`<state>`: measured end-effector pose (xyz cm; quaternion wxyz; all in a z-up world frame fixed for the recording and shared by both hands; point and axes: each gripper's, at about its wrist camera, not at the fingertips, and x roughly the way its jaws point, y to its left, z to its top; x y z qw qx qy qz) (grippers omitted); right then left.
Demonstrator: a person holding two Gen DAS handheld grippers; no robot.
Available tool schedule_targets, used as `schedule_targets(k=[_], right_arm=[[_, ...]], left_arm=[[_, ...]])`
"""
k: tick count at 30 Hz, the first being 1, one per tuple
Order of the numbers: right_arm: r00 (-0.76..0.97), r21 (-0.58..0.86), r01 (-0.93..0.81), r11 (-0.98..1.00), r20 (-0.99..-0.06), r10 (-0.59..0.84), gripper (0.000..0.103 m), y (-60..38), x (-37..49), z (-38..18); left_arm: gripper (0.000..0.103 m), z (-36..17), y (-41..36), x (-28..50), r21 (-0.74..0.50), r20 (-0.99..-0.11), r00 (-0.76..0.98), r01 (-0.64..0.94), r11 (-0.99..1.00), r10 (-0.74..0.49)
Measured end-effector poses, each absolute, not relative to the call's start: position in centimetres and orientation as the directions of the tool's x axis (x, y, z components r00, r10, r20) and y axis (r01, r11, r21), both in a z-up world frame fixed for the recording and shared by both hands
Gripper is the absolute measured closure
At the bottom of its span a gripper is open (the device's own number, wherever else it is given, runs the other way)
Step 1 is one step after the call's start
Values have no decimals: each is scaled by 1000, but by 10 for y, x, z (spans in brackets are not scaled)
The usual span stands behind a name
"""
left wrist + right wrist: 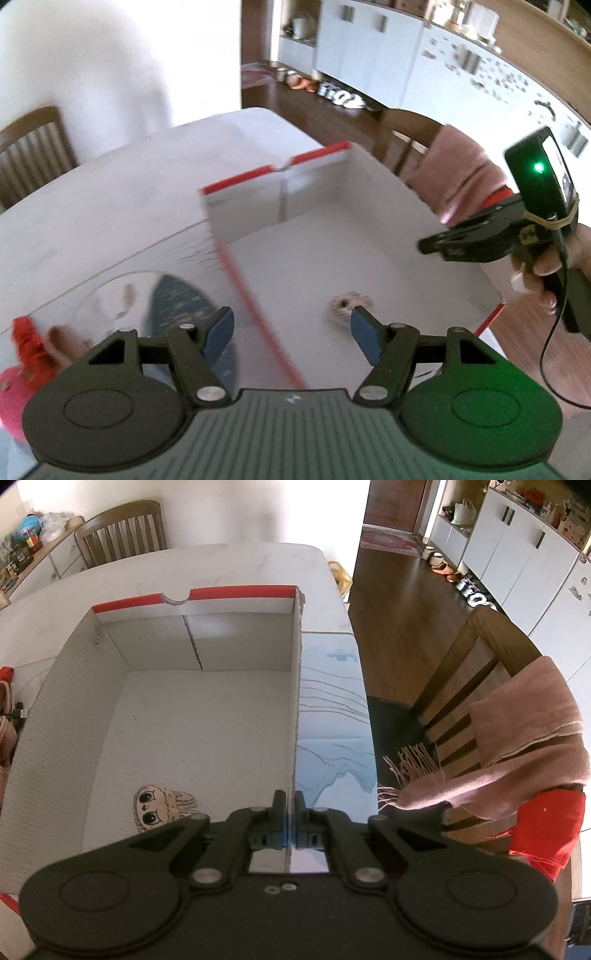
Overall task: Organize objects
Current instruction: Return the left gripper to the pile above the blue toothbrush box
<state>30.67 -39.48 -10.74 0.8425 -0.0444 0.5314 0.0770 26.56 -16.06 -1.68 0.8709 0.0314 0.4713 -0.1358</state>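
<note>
**Right gripper pinches box wall while left gripper hangs open above it**

A white cardboard box (155, 716) with a red-edged rim sits open on a pale marble-look table (229, 565). On its floor, near the corner closest to the cameras, lies a small plush doll (155, 806) with big dark eyes and a beige hood; the left wrist view shows it as a blurred pinkish shape (347, 308).

The right gripper (289, 805) has its jaws pressed together on the top edge of the box's right-hand wall (295, 701), one finger inside and one outside. A light blue sheet (332, 716) with thin dark lines lies on the table just beside that wall.

The left gripper (291, 328) hangs above the box's other side wall with its blue-padded jaws spread and nothing between them. Outside the box on that side lie a dark blue patterned item (177, 306), a red object (27, 339) and something pink (13, 391), all blurred.

A pink fringed scarf (524, 746) drapes over a wooden chair (480, 657).
</note>
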Motion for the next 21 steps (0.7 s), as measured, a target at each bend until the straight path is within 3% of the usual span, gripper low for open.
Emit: schedule_targets(k=[9, 21], right_arm=[[405, 16, -168, 986, -911, 84, 102, -395, 309, -107], [398, 6, -163, 987, -915, 71, 102, -393, 311, -108]], left_arm=[[34, -3, -65, 231, -21, -827, 559, 76, 997, -60], [18, -42, 15, 191, 20, -863, 500, -97, 995, 66]])
